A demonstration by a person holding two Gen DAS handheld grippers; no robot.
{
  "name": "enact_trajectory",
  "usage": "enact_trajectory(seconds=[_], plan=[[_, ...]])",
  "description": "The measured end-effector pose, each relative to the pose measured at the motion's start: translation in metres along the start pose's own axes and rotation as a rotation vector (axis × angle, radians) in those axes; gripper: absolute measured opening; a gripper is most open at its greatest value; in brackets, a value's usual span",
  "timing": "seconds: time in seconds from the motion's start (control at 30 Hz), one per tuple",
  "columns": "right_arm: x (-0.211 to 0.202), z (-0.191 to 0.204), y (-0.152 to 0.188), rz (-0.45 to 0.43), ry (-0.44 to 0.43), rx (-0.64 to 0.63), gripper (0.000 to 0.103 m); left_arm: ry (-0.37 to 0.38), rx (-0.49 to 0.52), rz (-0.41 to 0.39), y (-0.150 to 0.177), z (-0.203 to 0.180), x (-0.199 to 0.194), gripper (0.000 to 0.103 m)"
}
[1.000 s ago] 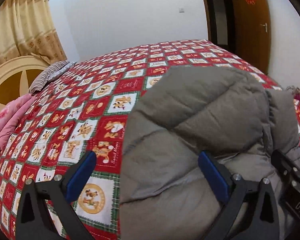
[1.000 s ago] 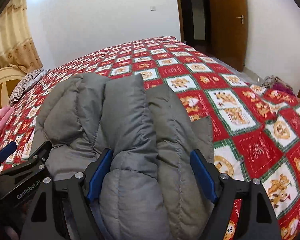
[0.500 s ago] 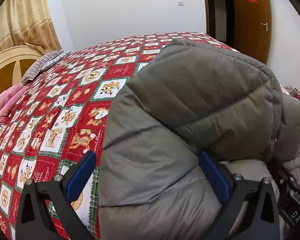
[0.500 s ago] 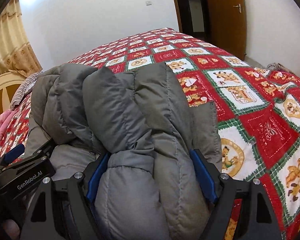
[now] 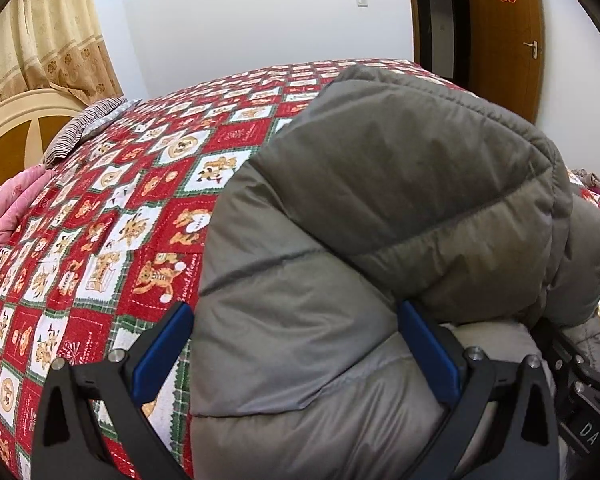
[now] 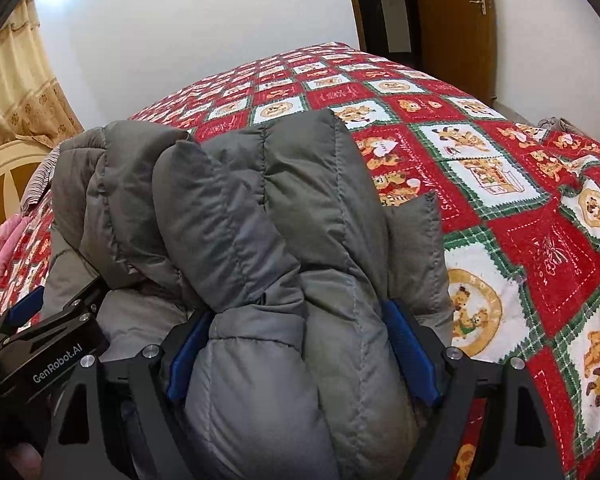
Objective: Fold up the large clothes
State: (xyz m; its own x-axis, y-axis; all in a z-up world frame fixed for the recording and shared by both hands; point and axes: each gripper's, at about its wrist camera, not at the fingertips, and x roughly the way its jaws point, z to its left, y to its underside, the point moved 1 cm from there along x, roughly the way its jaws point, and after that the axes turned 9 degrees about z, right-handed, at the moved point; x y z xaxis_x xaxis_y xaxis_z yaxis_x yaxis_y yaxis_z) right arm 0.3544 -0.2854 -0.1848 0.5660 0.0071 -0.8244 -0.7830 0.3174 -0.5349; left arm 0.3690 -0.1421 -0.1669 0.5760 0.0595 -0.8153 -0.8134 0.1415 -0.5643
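A bulky grey quilted down jacket (image 5: 380, 240) lay bunched at the near edge of a bed covered by a red, white and green bear-print quilt (image 5: 112, 216), with both grippers around its folds.

The left gripper (image 5: 296, 344) stood wide, its blue pads either side of a thick fold; the right-hand pad was tucked under an overhanging fold, the left-hand pad beside the jacket's edge over bare quilt. The right gripper (image 6: 300, 352) was opening, a rolled fold between its pads and still touching both. Beyond the jacket the quilt ran clear to the far edge by the white wall (image 6: 180, 40). A pink blanket (image 5: 8, 216) and striped pillow (image 5: 84, 128) sat at the headboard edge.
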Motion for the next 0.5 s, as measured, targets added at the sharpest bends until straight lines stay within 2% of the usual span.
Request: enact_trajectory(seconds=[0.5], plan=[[0.0035, -0.0020, -0.0010, 0.005, -0.004, 0.000, 0.085, 0.048, -0.019, 0.022, 0.0005, 0.0069, 0.0037, 0.103]])
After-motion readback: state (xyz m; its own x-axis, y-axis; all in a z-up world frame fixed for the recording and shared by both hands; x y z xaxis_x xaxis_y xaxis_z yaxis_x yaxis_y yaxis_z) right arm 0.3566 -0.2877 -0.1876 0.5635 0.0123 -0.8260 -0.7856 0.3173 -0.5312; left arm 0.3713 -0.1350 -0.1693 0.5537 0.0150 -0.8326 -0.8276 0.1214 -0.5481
